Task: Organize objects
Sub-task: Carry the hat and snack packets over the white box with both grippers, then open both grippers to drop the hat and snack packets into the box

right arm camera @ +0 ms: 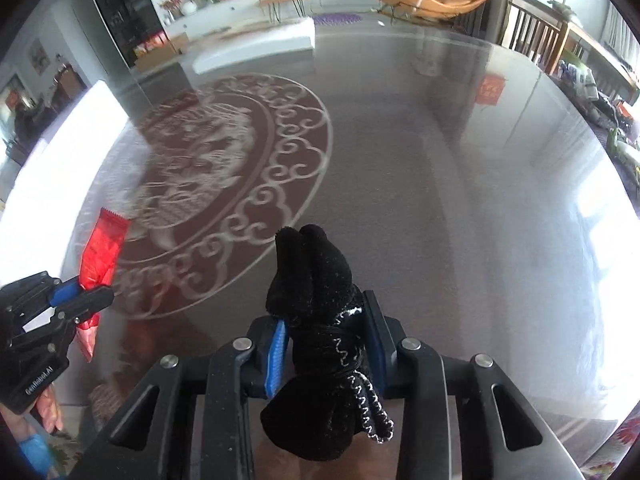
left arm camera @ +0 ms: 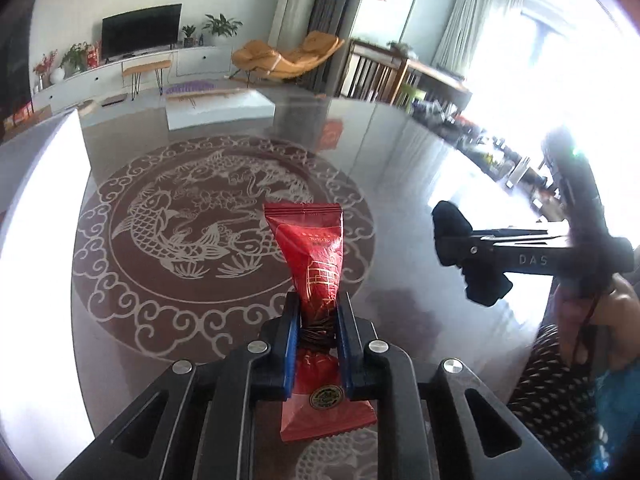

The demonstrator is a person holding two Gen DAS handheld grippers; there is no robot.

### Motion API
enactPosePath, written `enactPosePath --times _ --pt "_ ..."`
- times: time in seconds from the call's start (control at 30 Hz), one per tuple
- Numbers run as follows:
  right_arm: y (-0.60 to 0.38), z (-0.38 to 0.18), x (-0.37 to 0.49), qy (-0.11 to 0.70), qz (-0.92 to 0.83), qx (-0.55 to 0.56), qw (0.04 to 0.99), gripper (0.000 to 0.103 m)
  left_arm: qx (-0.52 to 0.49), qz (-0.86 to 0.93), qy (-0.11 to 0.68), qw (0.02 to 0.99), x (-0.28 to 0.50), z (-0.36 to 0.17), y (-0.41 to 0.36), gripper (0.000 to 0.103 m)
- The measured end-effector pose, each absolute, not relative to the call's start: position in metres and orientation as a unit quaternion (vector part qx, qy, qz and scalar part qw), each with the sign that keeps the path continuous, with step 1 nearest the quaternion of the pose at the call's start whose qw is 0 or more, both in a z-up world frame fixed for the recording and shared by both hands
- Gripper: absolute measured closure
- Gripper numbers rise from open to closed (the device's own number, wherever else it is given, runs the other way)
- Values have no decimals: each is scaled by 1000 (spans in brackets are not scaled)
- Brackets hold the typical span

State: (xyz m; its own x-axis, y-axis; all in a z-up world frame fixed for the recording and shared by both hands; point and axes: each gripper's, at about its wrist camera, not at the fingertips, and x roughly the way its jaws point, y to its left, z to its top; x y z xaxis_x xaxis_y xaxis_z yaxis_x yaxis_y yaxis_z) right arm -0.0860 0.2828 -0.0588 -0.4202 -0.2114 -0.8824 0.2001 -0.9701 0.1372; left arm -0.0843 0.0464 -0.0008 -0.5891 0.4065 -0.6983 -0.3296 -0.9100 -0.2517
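Packet and pouch, both clamped above the glass table (left arm camera: 400, 152).
My left gripper (left arm camera: 318, 320) pinches the red snack packet (left arm camera: 310, 248) at its crinkled waist; my right gripper (right arm camera: 326, 336) squeezes the black pouch (right arm camera: 316, 280). I fear the slick packet slipping out.

The left tool (left arm camera: 318, 320) holds a snack packet (left arm camera: 312, 252) above the surface (left arm camera: 400, 168), over the near edge of the round fish pattern (left arm camera: 192, 216). To its right, well apart, the right tool (right arm camera: 326, 344) holds a cloth pouch (right arm camera: 316, 280) above bare surface beside the pattern.
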Motion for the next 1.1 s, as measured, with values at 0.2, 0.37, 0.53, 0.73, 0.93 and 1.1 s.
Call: enactPosePath --times 0.2,0.37,0.53,0.73,0.93,1.1 --pt "228 43 -38 -30 -862 453 226 69 -330 918 -88 202 -15 78 -18 87" --pt "121 110 -17 -14 -845 403 351 68 -319 937 -106 93 19 109 -118 87" --pt "-10 102 -18 24 -799 414 435 68 -393 911 -122 -27 21 75 -201 85" --pt "-92 38 -31 85 -758 483 429 57 -433 883 -153 -95 18 40 -232 40" --pt "-68 48 -23 68 -778 474 407 25 -398 906 -129 -67 21 56 -208 14" --pt "-43 76 -12 106 -800 439 396 12 -382 908 -52 -166 20 83 -186 11"
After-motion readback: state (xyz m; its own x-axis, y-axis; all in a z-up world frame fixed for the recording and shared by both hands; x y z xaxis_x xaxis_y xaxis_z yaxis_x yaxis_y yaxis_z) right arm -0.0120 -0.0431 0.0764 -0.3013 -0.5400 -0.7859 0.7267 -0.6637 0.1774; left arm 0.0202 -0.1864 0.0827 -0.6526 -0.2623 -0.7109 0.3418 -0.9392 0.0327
